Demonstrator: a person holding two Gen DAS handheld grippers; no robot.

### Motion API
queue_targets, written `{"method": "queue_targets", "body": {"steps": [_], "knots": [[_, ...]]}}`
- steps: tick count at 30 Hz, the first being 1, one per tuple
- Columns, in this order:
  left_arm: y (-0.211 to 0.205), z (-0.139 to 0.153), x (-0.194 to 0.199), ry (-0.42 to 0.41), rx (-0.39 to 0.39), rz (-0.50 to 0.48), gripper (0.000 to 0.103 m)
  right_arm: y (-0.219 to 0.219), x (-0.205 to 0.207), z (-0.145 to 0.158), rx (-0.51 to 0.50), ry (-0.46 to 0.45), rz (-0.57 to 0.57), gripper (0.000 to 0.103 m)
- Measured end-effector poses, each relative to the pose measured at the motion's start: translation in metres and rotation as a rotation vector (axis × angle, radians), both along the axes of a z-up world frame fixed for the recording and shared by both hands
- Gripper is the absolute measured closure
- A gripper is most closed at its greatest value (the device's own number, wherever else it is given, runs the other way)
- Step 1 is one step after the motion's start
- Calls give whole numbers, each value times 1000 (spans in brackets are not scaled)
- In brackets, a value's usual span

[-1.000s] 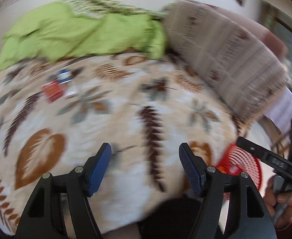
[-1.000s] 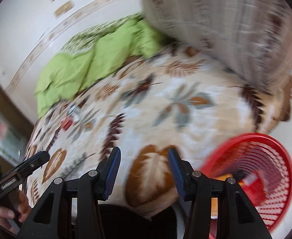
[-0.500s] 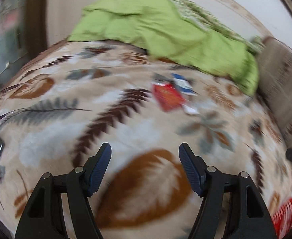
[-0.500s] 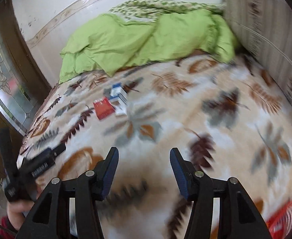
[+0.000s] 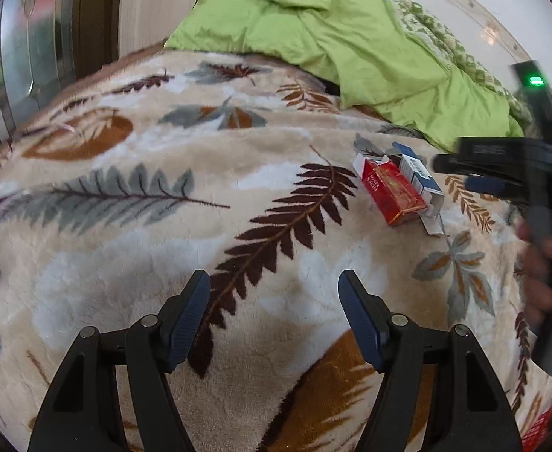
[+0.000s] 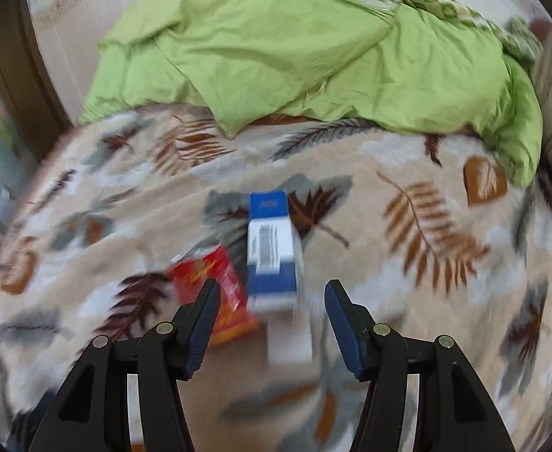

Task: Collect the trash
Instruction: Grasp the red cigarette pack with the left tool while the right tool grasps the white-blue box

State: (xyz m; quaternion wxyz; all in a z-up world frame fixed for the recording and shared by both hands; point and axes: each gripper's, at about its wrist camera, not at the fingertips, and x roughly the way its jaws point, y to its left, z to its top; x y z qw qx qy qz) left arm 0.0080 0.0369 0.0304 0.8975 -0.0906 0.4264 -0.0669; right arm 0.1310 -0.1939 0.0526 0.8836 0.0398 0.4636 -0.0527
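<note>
Right wrist view, two cartons on leaf-print blanket [image 6: 407, 301], one red carton [image 6: 215, 282] touching one blue-and-white carton [image 6: 272, 260], right gripper [image 6: 272, 301] jaws spread above them, left gripper [image 5: 274, 297] jaws spread, empty, one green quilt [image 6: 295, 45] behind.

two boxes [image 5: 398, 190] side by side on blanket [image 5: 163, 233], duvet [image 5: 332, 26] behind

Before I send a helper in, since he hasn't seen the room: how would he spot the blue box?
On the leaf-patterned blanket, below the green duvet, two small cartons lie side by side. The blue box is the blue-and-white one with its flaps open; its neighbour, the red box, is solid red.
</note>
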Motion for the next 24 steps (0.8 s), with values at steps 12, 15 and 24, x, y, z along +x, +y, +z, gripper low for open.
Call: {"method": "queue_targets", "body": {"steps": [12,15,24], "knots": [[10,-2,7,22,-48,14,34,-6,25,-34,-15,61,28,68],[14,0,8,17,-72,27,34,11,2,-31,102,58,115,68],[25,8,11,-28,-111,33,28,38,-92,-15,299,-12,204,68]]}}
